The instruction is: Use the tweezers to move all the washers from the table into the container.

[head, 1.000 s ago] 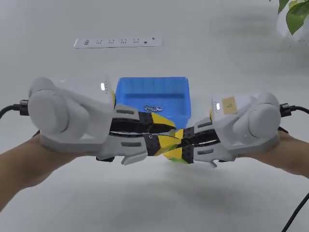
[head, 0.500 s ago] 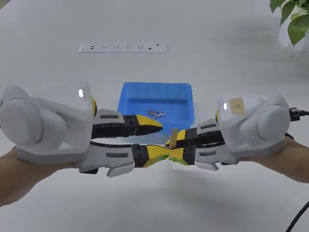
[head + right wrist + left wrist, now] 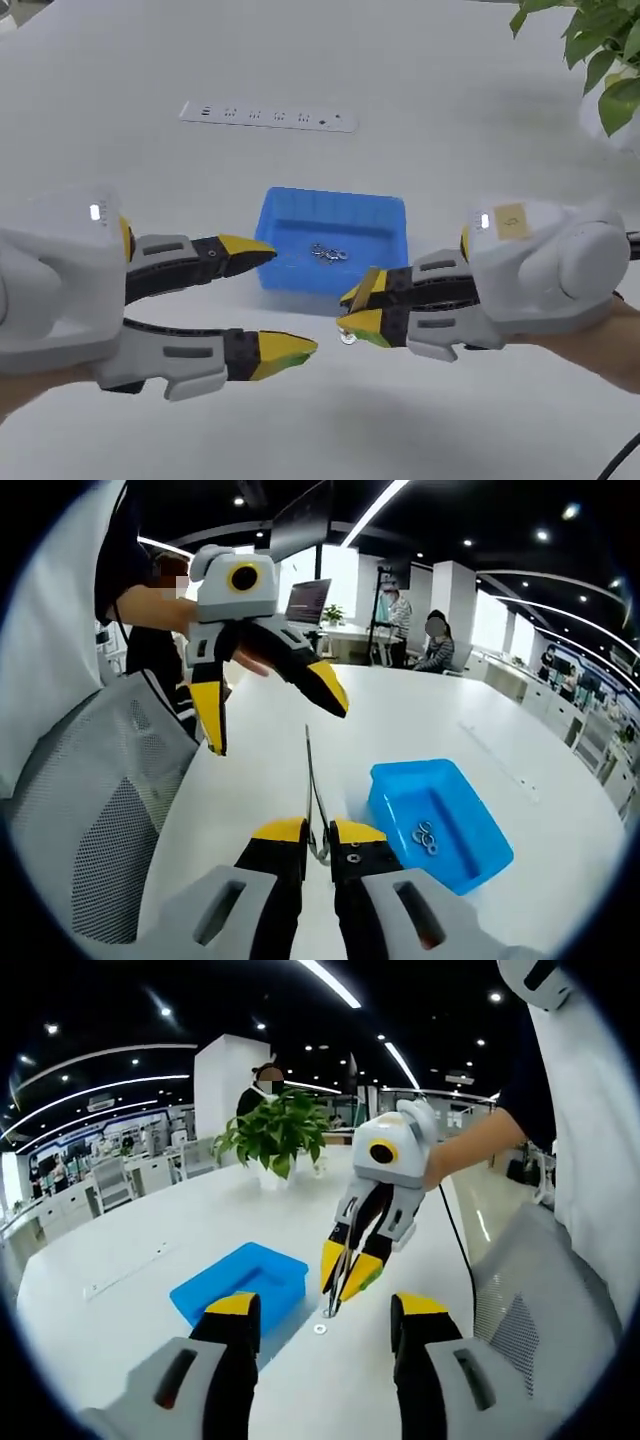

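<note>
Just beside the blue rectangular plastic container (image 3: 335, 203), the right gripper (image 3: 350, 310) pinches thin metal tweezers (image 3: 312, 780) near one small silver washer (image 3: 319, 1328) lying outside it; several washers (image 3: 328, 253) lie inside. The left gripper (image 3: 290, 297) is spread wide.

- Bare table (image 3: 450, 150) lies wide open between container (image 3: 290, 215) and power strip (image 3: 268, 116).
- Left gripper (image 3: 290, 297), jaws spread, and right gripper (image 3: 347, 310), clamping tweezers (image 3: 313, 785), crowd the container's near edge.
- Plant (image 3: 590, 60) hems the far-right corner.
</note>
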### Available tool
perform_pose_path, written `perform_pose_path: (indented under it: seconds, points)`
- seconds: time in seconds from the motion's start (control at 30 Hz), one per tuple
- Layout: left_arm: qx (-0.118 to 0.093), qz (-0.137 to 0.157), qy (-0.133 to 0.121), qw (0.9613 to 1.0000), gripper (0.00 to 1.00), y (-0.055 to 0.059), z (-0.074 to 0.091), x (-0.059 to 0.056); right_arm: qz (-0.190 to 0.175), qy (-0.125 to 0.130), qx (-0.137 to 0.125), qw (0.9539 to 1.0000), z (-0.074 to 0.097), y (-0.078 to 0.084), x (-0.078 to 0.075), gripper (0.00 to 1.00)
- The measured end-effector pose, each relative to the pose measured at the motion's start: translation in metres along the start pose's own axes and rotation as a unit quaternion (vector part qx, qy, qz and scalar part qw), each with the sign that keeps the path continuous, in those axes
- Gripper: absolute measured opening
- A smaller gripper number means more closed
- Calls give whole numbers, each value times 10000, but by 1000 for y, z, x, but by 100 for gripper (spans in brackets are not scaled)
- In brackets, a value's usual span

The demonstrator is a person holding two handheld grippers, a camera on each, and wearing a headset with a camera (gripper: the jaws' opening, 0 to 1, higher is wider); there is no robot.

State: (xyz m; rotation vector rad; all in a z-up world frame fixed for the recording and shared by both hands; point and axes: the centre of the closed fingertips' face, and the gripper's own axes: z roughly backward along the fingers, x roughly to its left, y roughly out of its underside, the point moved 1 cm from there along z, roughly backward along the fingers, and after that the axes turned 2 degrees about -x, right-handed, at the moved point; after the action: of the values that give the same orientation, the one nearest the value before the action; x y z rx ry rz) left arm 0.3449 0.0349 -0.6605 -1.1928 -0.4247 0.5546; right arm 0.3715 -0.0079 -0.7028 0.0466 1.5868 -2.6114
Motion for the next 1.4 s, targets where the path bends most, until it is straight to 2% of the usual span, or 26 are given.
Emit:
perform_pose_path:
  seconds: [0.33, 0.7, 0.87, 1.0, 1.07, 1.17, 1.3, 1.4]
  points:
    - [-141, 171, -235, 9995, 70, 4, 11, 6, 102, 59, -66, 9999, 7, -24, -13, 9]
    - [-229, 279, -377, 9986, 71, 11, 17, 12, 227, 98, 59, 9997, 5, -35, -38, 9]
    - [-235, 360, -401, 9983, 74, 16, 20, 14, 263, 125, 106, 9995, 0, -37, -52, 9]
    - [-241, 420, -436, 9979, 77, 19, 23, 16, 271, 155, 158, 9994, -7, -35, -64, 9]
    - [-287, 464, -501, 9973, 82, 19, 25, 18, 287, 171, 209, 9992, -11, -31, -69, 9]
    - [-370, 523, -599, 9961, 88, 18, 27, 20, 291, 229, 298, 9989, -18, -20, -80, 9]
    - [-335, 563, -759, 9950, 94, 21, 30, 25, 295, 278, 362, 9985, -25, -9, -90, 9]
    - [-307, 584, -779, 9948, 97, 23, 31, 25, 287, 288, 441, 9982, -29, 1, -95, 9]
